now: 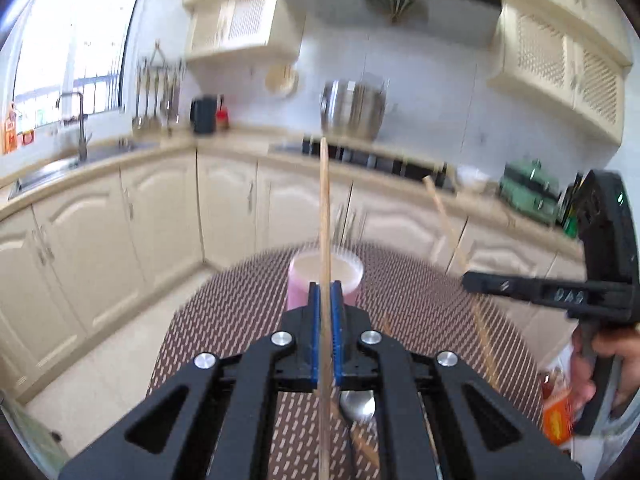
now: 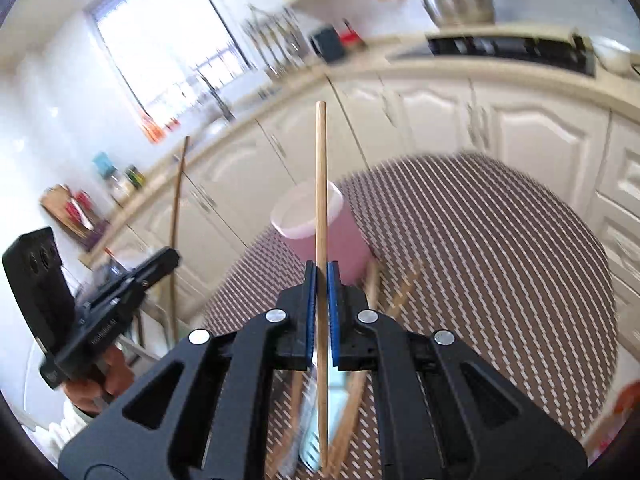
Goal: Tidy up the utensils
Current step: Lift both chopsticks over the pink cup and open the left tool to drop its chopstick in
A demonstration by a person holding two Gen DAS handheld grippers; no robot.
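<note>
Pinching a thin wooden chopstick between its blue ridged pads, the left gripper points forward over the table, and the stick stands almost straight up. The right gripper does the same with a second chopstick, its jaws closed tight on the round, pale wood. Both tools are black, with shiny silver bolts on their arms.

Just past each gripper stands a pink cup with a wide white rim, smooth and round. It sits on a brown mat with rows of small light dashes. Nearer than the cup, under the left gripper, the shiny bowl of a metal spoon lies on the mat. Under the right gripper, more wooden sticks lie in a loose pile beside the cup. A pale blue thing lies there too, but it is too blurry to name.
</note>
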